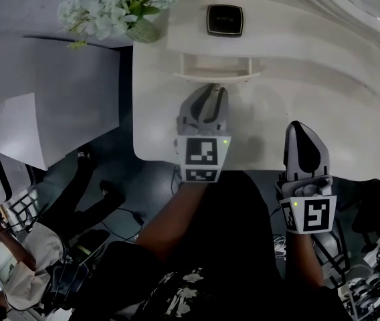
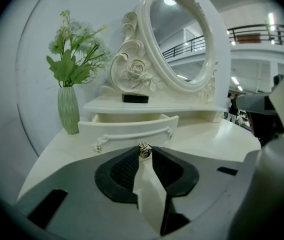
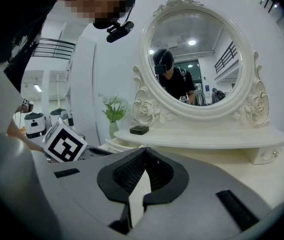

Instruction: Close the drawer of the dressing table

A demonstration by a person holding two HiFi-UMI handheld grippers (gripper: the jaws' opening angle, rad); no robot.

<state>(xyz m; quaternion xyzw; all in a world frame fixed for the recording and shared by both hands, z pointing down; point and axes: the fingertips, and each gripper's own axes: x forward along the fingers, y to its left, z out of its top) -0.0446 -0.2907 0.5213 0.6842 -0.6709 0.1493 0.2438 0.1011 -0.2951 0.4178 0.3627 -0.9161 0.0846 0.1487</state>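
The white dressing table has one small drawer pulled out under its raised shelf. In the left gripper view the drawer front faces me, with a rope-like handle that ends in rosettes. My left gripper reaches to the middle of that front. Its jaws are closed on a small metal rose knob pinched at the tips. My right gripper hovers over the table's front right, apart from the drawer. Its jaws are shut with nothing between them.
A black box lies on the shelf above the drawer, below the oval mirror. A green vase of flowers stands at the table's back left. A grey desk with paper is to the left. Another person crouches at lower left.
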